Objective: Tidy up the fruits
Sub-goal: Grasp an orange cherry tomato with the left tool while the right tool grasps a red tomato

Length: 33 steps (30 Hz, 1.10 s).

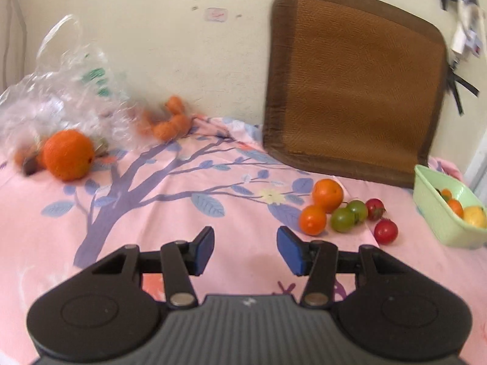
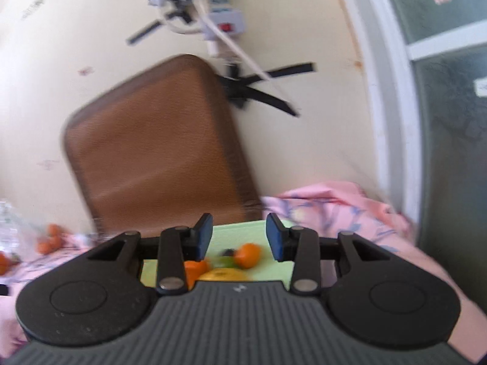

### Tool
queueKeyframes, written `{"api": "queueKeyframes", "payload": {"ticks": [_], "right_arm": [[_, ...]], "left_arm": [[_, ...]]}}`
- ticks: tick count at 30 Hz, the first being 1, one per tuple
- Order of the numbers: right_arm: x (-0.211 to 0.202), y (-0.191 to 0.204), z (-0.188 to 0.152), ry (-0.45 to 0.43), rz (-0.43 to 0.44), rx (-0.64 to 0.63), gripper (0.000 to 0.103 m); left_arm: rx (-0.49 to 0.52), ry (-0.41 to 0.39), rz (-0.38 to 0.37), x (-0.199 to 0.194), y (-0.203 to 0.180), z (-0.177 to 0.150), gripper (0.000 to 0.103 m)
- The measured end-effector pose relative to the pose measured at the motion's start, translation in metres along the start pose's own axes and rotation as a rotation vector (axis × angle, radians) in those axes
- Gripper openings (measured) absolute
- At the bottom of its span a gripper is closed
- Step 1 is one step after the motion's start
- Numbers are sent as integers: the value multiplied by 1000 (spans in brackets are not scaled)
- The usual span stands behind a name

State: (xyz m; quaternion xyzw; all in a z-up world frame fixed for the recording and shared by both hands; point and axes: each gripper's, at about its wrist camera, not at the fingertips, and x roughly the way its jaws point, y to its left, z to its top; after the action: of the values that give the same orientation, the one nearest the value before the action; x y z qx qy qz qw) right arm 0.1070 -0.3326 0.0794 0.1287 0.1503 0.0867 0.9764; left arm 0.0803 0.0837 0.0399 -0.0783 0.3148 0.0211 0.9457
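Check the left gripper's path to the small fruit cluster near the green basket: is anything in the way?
Nothing visible blocks it. The left gripper is open over bare pink cloth, and the fruit cluster lies ahead to its right. The green basket sits just beyond the cluster, apart from it.

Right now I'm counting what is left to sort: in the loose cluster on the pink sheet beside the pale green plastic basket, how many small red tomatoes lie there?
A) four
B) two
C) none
B: the left wrist view shows two small red tomatoes on the pink sheet, left of the pale green plastic basket.
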Motion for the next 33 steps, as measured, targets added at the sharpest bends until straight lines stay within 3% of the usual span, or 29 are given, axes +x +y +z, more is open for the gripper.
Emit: {"api": "queueKeyframes", "payload": {"ticks": [4,10,15,16,18,20,22,23,26,28,33], "right_arm": [[-4,46,-2,59,153,-58,41],[28,126,-32,275,311,-267,41],[64,153,-47,385,350,-307,42],[69,157,-51,400,351,-305,42],[81,161,-54,428,349,-299,42],[89,163,-58,452,340,-294,41],[93,162,-65,482,334,-291,39],[88,160,-64,472,340,-288,32],[77,159,-62,463,329,-300,32],[65,153,-61,453,316,-290,32],[14,128,-64,416,281,-235,32]], "left_arm": [[86,-16,-83,14,-20,6,48],[159,-13,-141,39,-40,7,48],[154,22,-161,54,-36,4,45],[138,43,-174,57,-34,4,40],[121,55,-182,60,-31,4,40],[129,67,-181,61,-33,4,31],[150,61,-173,60,-37,2,28],[156,56,-170,58,-38,1,28],[135,37,-164,50,-36,-2,28],[99,53,-217,40,-37,-9,28],[138,34,-336,-3,-67,-38,28]]}}
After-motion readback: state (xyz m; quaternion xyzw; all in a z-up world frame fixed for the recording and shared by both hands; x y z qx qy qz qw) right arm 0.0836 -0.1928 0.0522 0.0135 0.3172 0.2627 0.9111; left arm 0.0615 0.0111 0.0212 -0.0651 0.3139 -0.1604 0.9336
